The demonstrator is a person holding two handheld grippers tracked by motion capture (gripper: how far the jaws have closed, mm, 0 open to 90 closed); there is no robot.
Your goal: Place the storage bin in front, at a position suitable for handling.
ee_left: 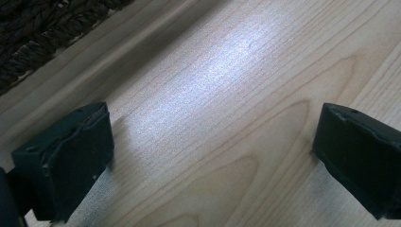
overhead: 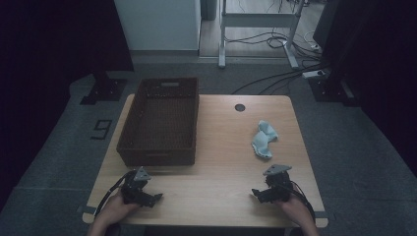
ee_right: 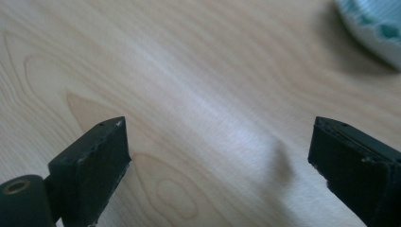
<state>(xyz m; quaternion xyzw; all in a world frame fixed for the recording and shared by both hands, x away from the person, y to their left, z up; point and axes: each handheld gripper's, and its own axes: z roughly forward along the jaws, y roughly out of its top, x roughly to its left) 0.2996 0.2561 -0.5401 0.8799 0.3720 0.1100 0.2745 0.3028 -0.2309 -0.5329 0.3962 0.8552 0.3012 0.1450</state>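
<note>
A crumpled light blue cloth [overhead: 264, 138] lies on the right half of the wooden table [overhead: 221, 162]; its edge shows at the top right of the right gripper view [ee_right: 378, 26]. A dark woven basket [overhead: 161, 121] stands on the left half, and its rim shows at the top left of the left gripper view [ee_left: 38, 28]. My left gripper [overhead: 156, 197] rests near the front edge, just in front of the basket, open over bare wood [ee_left: 213, 142]. My right gripper [overhead: 255, 193] sits near the front right, a short way in front of the cloth, open with nothing between its jaws [ee_right: 217, 151].
A round cable hole [overhead: 239, 107] marks the table's far edge. Beyond the table are grey carpet, a white desk frame [overhead: 258, 29] and cables on the floor. Bare wood lies between the two grippers.
</note>
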